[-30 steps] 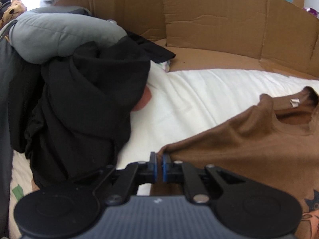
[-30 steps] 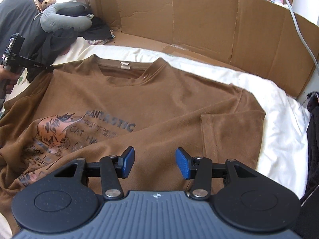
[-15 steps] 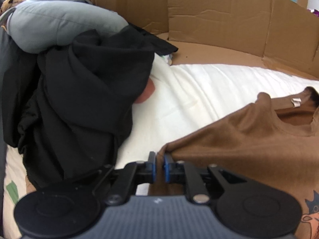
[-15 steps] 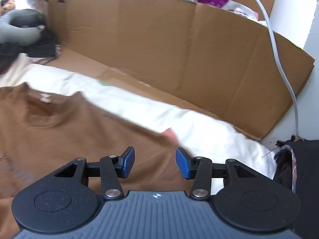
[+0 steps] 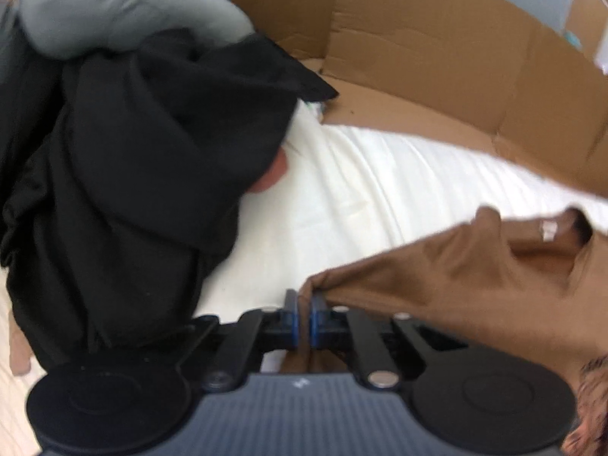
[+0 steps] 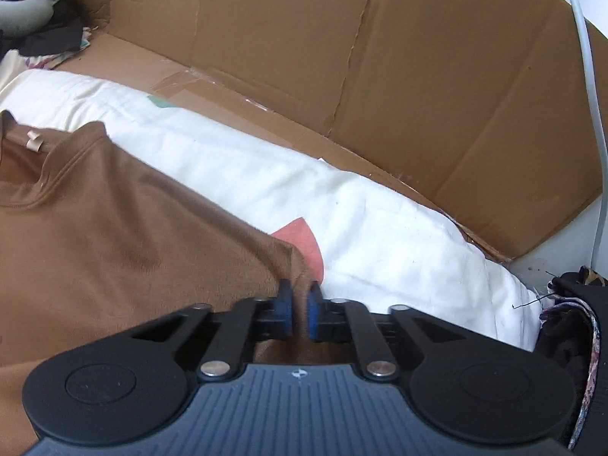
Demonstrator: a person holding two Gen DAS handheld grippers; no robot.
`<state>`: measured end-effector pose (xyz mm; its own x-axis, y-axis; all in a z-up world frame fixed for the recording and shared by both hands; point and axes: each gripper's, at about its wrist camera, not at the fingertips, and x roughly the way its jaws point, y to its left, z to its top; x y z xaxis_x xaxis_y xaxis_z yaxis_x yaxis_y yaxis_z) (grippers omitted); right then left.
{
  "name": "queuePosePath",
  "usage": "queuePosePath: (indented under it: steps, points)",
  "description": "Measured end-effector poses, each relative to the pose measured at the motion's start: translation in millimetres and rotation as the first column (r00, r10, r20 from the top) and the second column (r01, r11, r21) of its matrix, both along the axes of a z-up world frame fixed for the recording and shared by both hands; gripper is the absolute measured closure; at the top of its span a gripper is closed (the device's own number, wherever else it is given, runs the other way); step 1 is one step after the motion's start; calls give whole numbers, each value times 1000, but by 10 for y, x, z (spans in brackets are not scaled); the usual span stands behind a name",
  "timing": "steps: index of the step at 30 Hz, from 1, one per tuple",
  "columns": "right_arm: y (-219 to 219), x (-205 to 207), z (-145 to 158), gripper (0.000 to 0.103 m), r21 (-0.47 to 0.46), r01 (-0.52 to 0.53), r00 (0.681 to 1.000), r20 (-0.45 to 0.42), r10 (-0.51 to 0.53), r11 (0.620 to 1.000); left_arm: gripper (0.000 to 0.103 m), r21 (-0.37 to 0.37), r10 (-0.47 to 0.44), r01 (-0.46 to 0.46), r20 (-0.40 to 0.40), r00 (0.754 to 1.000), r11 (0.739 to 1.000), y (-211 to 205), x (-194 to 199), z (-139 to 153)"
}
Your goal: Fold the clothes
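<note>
A brown T-shirt (image 5: 456, 273) lies on a white sheet (image 5: 361, 190), its collar and label off to the right. My left gripper (image 5: 303, 317) has its jaws closing tight on the shirt's left shoulder edge, and fabric bunches between the blue pads. In the right wrist view the same T-shirt (image 6: 114, 228) fills the left half. My right gripper (image 6: 300, 313) has its jaws closing on the shirt's right shoulder edge, with brown cloth pinched between the pads. A pink patch (image 6: 300, 239) shows just beyond that edge.
A heap of black clothes (image 5: 133, 190) under a grey pillow (image 5: 114, 11) crowds the left. Cardboard walls (image 6: 380, 57) stand behind the white sheet (image 6: 380, 228). A white cable (image 6: 592, 114) hangs at the right, above a dark garment (image 6: 570, 323).
My right gripper swept to the right across the shirt to its shoulder edge, and its jaws went from wide open to closed on the cloth. The left gripper kept its hold and rolled slightly.
</note>
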<state>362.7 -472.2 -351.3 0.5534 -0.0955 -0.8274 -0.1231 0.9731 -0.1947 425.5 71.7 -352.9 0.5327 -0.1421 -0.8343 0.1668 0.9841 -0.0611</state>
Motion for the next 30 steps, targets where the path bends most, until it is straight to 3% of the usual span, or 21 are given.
queuePosePath:
  steps: [9, 13, 15, 17, 18, 19, 21, 25, 30]
  points:
    - [139, 188, 198, 100, -67, -17, 997, 68, 21, 998, 97, 77, 48, -55, 85, 995, 996, 71, -95, 174]
    - [229, 359, 197, 100, -100, -15, 997, 72, 23, 995, 97, 99, 66, -72, 58, 996, 992, 120, -54, 99]
    - [273, 462, 78, 98, -106, -36, 999, 9, 37, 994, 91, 125, 62, -63, 13, 998, 990, 86, 24, -4]
    - [300, 520, -11, 95, -109, -58, 998, -31, 55, 992, 84, 129, 78, -81, 29, 997, 988, 50, 31, -4]
    - [305, 515, 9, 82, -117, -57, 998, -18, 56, 992, 79, 132, 85, -89, 36, 996, 987, 29, 28, 16]
    - [310, 509, 33, 78, -123, -56, 998, -4, 56, 991, 71, 144, 83, -89, 47, 995, 986, 0, 20, 46]
    - [310, 472, 157, 72, -100, -50, 997, 51, 55, 994, 69, 152, 52, -65, 89, 995, 986, -66, -10, 146]
    - [371, 452, 317, 72, -23, -96, 990, 106, 98, 995, 66, 141, -31, 10, 146, 989, 990, -234, -18, 327]
    - [625, 588, 344, 71, 26, -178, 979, 107, 174, 984, 62, 122, -142, 129, 108, 984, 984, -554, 31, 393]
